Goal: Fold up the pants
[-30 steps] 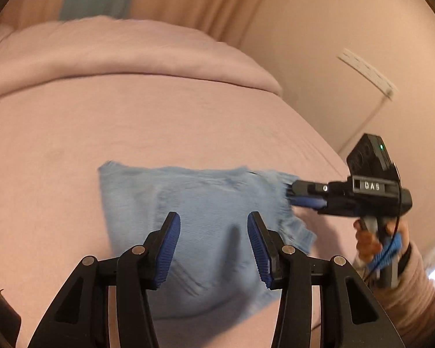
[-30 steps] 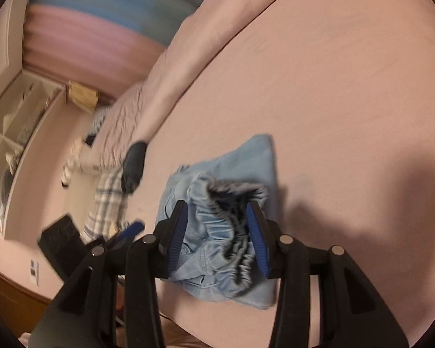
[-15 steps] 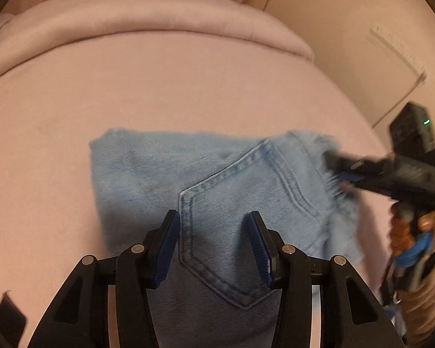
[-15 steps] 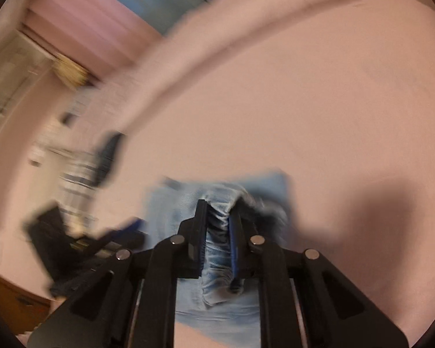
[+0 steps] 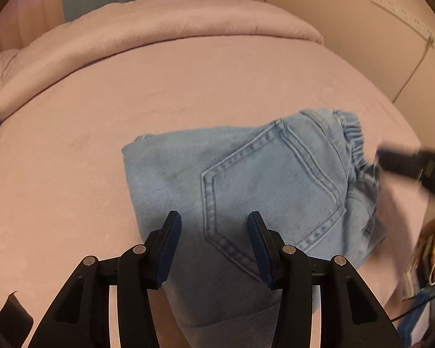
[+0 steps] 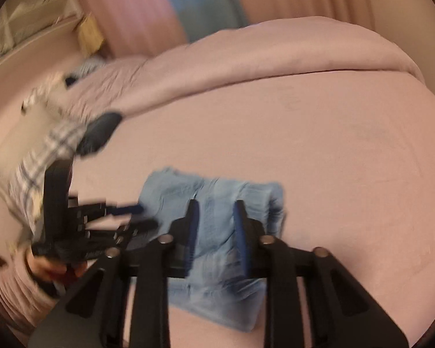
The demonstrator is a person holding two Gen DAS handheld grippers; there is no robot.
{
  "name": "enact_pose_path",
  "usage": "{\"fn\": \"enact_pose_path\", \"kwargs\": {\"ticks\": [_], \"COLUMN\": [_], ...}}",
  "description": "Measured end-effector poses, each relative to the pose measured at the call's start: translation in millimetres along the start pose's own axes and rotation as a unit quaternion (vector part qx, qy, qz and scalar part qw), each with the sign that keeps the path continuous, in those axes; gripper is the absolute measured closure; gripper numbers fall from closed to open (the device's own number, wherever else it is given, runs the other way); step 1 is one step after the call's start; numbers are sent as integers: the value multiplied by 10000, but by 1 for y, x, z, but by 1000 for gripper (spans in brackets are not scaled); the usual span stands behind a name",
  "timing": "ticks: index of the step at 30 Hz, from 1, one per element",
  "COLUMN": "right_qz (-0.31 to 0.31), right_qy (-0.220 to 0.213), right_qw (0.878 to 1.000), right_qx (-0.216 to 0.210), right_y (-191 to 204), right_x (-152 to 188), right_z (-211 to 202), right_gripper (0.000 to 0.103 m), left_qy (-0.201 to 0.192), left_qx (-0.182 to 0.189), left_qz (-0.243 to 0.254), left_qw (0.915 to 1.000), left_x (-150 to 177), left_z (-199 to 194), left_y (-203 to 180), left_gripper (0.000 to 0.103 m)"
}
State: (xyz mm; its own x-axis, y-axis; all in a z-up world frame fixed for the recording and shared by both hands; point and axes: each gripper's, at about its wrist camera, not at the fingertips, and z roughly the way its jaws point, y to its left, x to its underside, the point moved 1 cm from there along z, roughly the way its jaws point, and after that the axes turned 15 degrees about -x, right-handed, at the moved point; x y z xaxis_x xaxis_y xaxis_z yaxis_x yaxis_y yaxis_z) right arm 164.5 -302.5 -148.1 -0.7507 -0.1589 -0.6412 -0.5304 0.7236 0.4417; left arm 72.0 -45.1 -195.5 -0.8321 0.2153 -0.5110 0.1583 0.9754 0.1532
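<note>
Where folded into a compact, roughly rectangular bundle, light-blue denim pants (image 5: 246, 179) lying flat on a pink, soft-napped bedspread (image 5: 188, 87), nearer the front edge of the bed than the pillow end. Back patch pocket (image 5: 272, 188) uppermost — five-sided, pointed at its lower tip, outlined in double rows of pale topstitching. Gathered elastic waistband (image 5: 352, 136) at the right end of the bundle, puckered into fine ribs; left end a smooth rounded fold. Left gripper (image 5: 214, 243) above the near edge of the denim, black angular arms with silver rivets, blue rubber pads (image 5: 171, 240) spread wide, nothing between them. Right gripper (image 6: 216, 237) at the waistband end, blurred by motion in both views, jaws parted with the cloth visible in the gap but the pads not closed on it; same tool at the far right of the left wrist view as a dark smear (image 5: 411, 165) just beside the waistband. From the right wrist view, pants (image 6: 217, 217) wrinkled and soft-edged, left gripper (image 6: 130, 217) at their left side. Rolled pink duvet (image 5: 174, 23) across the head of the bed, thick and tubular. Plaid cloth (image 6: 43, 156) and a dark rounded object (image 6: 100, 132) at the left bed edge — too blurred to identify. Pleated pink and blue curtains (image 6: 188, 5) behind.
</note>
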Motion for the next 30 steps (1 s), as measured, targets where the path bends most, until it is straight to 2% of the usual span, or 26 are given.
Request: {"fn": "enact_pose_path", "kwargs": {"ticks": [2,4,6,10,13,17,19,22,26,28,30], "right_qz": [-11,69,59,290,290,97,23,-104,-345,-373,-351], "right_qy": [651,1147,900,933,947,686,663,719,1066,1428,1742], "right_qw": [9974,9926,9953,9950,9951,9976,9978,9969,9912,9852,9792], "right_qx": [293,391,344,215,48,49,-67,-314,-703,-872,-977], "right_y": [-1,-13,-17,-22,-12,-2,5,18,40,46,49], "right_x": [21,47,57,50,43,23,11,-17,-53,-68,-77], "right_z": [25,40,40,35,19,1,1,16,59,93,124], "right_gripper": [88,97,97,95,87,79,69,53,52,52,52], "left_qy": [133,232,231,158,2,86,179,415,549,577,623], "left_qx": [-4,-28,6,129,243,627,791,1273,1653,1863,1916], "left_qz": [54,60,1,-151,-297,-821,-1175,-1792,-2076,-2196,-2228], "left_qw": [9999,9997,9997,9997,9993,9946,9898,9747,9626,9559,9538], "left_x": [2,-1,-4,1,19,57,75,93,94,94,94], "left_z": [3,8,10,-2,-22,-40,-43,-38,-27,-22,-17], "left_y": [-2,-3,-2,8,22,45,56,69,67,68,67], "left_gripper": [56,56,56,56,56,56,56,56,56,56,56]}}
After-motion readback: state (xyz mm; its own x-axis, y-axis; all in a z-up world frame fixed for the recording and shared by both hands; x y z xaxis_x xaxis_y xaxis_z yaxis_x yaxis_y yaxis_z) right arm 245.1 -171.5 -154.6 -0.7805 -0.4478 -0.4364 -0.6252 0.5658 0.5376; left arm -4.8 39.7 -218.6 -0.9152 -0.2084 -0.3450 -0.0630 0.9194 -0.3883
